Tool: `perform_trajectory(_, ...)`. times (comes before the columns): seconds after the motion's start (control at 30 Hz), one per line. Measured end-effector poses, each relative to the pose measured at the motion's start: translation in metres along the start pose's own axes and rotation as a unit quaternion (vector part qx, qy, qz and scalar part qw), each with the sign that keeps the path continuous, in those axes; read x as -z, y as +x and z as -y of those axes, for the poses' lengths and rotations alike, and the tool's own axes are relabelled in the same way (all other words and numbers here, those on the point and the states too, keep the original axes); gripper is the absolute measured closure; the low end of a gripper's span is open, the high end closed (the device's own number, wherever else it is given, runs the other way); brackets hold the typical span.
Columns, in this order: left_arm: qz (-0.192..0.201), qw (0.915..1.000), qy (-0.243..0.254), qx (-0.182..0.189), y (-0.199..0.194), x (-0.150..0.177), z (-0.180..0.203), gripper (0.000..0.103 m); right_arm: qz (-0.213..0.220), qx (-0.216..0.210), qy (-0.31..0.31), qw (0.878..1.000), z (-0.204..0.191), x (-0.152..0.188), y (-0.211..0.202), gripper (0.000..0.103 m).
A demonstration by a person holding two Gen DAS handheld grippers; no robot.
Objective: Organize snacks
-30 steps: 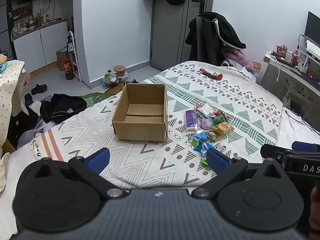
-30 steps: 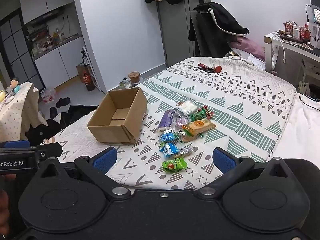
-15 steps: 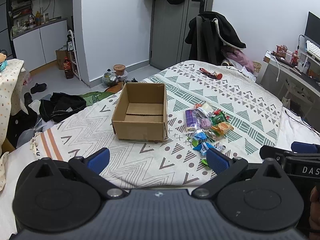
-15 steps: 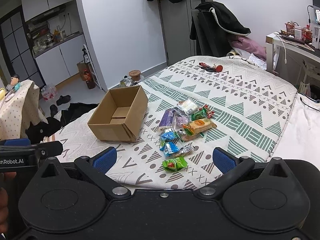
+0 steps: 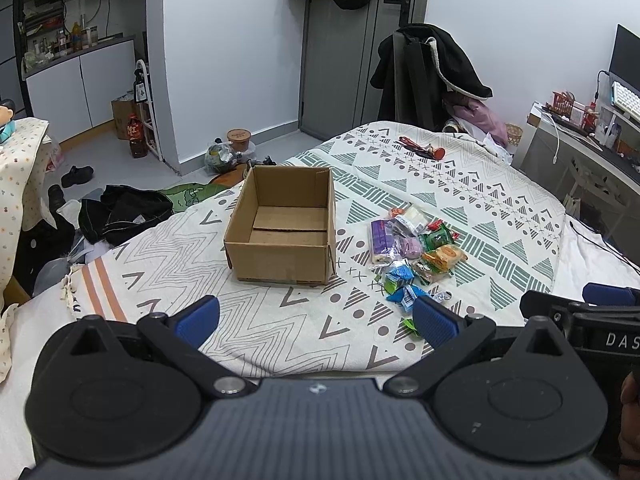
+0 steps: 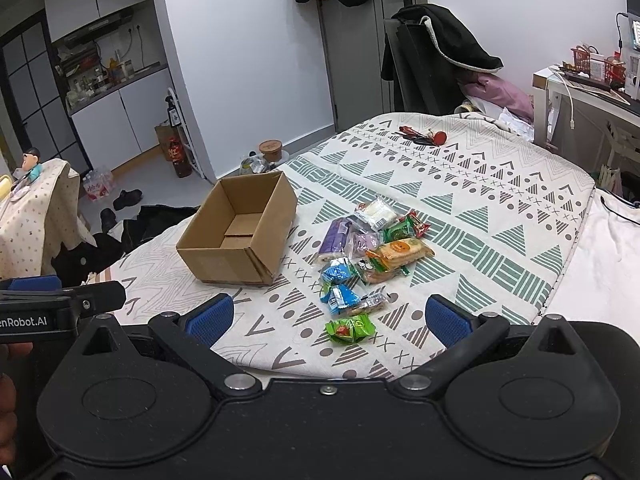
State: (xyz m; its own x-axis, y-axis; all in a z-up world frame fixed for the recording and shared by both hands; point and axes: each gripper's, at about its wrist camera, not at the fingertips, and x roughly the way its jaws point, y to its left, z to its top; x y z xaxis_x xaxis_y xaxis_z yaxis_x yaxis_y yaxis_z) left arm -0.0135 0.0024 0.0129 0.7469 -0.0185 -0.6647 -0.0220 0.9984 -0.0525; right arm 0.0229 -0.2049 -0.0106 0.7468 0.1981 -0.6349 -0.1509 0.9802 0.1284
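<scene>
Left gripper [image 5: 316, 316] spread wide, blue ribbed pads [image 5: 197, 320] apart over the near edge of the bed, gripping nothing. Right gripper [image 6: 329, 316] likewise wide and empty, blue pads [image 6: 448, 320] flanking open bedspread. Hovering side by side at the near end, each black housing glimpsed at the border of the other's view.

Just beyond the right gripper, between its fingers: a green crinkled packet [image 6: 351, 329], nearest of the snacks and apart from the rest. Farther out, the snack pile [image 6: 370, 246], loose on the cover: two blue foil packets [image 6: 339, 285], an orange cracker pack [image 6: 400, 254] in clear glossy film, a purple wrapped bar [image 6: 336, 236], a pale white pouch [image 6: 376, 212], small green and red sachets at the far right edge. From the left wrist, the same pile [image 5: 416, 246] to the right of centre, well ahead of the fingers.

Left of the pile, near but not touching: a cardboard box [image 5: 282, 226], plain brown corrugated, rectangular, top open, bottom flaps visible inside, nothing in it.

Under everything, a cream bedspread [image 6: 460, 200], woven-looking, printed with green striped triangles, grey zigzags and dots.
</scene>
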Motion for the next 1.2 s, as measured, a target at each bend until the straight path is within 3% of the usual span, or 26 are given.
perform_trajectory(1.2,-0.006,1.0,0.0,0.003,0.0046,0.0038,-0.0009,0.001,-0.005,0.004,-0.004,1.0,-0.0008,0.0038,0.002,0.0)
